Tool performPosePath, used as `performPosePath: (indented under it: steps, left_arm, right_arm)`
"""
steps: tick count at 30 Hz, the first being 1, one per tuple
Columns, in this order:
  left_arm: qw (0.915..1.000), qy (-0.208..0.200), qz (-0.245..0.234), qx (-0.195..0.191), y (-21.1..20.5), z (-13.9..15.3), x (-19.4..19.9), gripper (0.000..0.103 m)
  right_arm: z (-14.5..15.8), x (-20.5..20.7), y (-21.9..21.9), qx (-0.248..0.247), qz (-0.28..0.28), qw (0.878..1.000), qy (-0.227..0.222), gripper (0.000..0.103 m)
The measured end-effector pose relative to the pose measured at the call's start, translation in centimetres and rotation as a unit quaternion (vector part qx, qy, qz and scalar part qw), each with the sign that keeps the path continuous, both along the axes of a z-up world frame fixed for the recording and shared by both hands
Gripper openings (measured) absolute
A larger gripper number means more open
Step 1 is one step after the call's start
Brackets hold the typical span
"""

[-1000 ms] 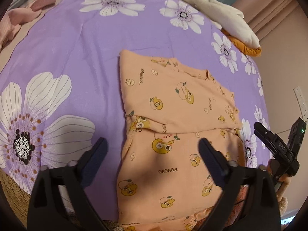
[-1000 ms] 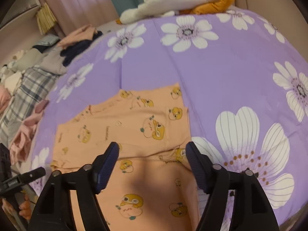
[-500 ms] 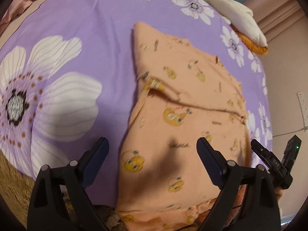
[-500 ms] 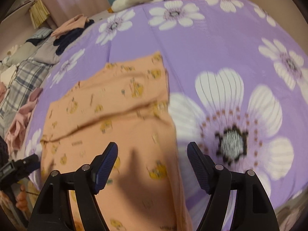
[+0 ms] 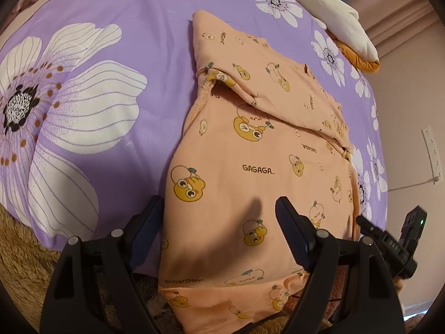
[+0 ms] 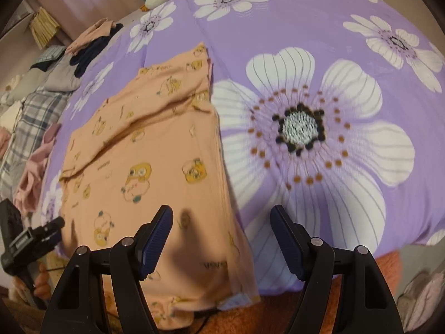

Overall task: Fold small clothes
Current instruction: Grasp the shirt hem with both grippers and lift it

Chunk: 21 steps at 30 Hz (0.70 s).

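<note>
Garment: peach children's garment printed with yellow cartoon figures and the word GAGAGA, lying partly folded on the purple floral bedsheet, its near end hanging over the bed's edge.
Fold: upper part lying doubled over the lower part, forming a slanted crease across the middle.
Left hand-held gripper: hovering over the garment's near end, jaws standing apart and having just been closing; one finger lying over the sheet just beside the garment's edge, the other over the cloth; pads not pressing on the fabric.
Right hand-held gripper: hovering over the garment's opposite near corner, jaws standing wide, straddling the garment's side edge with one finger over the cloth and the other over the sheet; gripping nothing.
Shadows: falling dark on the peach cloth between each pair of fingers.
Surroundings: white and orange plush bedding lying at the far end of the bed; plaid cloth and other piled clothes sitting beside the sheet; brown fuzzy rug showing below the bed's edge.
</note>
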<state>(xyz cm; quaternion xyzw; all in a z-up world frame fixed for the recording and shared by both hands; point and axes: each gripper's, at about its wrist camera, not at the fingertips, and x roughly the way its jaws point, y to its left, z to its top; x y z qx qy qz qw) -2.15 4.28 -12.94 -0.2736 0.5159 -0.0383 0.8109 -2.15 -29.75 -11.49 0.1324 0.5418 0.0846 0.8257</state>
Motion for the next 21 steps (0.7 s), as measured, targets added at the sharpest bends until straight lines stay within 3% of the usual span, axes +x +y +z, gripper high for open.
performPosePath:
  steps: [3,7,8,11,13,15,18,21]
  left_arm:
    - [1.0,0.003,0.003,0.0,0.1,-0.1,0.0,0.068]
    - [1.0,-0.001,-0.004,-0.001,-0.1,-0.4,0.0,0.063]
    - [1.0,-0.002,-0.005,0.002,-0.2,-0.4,0.1,0.055]
    - [0.9999,-0.001,-0.017,-0.001,-0.7,-0.7,0.7,0.029]
    - [0.9998,-0.004,-0.019,-0.006,-0.8,-0.9,0.9,0.024]
    - [0.9996,-0.006,-0.025,-0.008,-0.8,-0.9,0.9,0.009]
    - [0.9996,-0.01,-0.021,-0.017,-0.3,-0.4,0.8,0.007]
    - [0.9993,-0.034,-0.013,0.0,0.4,0.8,0.6,0.004]
  right_arm:
    - [0.0,-0.6,-0.1,0.005,0.0,1.0,0.003,0.074]
    - [-0.2,-1.1,0.2,0.014,0.01,1.0,0.006,0.069]
    - [-0.5,-1.1,0.4,0.017,0.013,1.0,0.007,0.066]
    - [-0.6,-1.0,1.2,0.002,0.018,1.0,-0.003,0.047]
    - [-0.7,-0.8,1.6,0.01,0.027,1.0,-0.007,0.029]
    - [-0.9,-0.4,1.7,0.024,0.02,1.0,0.002,0.011]
    - [-0.5,-0.4,1.6,0.048,0.012,0.999,0.001,0.008]
    - [1.0,-0.3,1.5,0.091,0.016,0.996,-0.015,0.008]
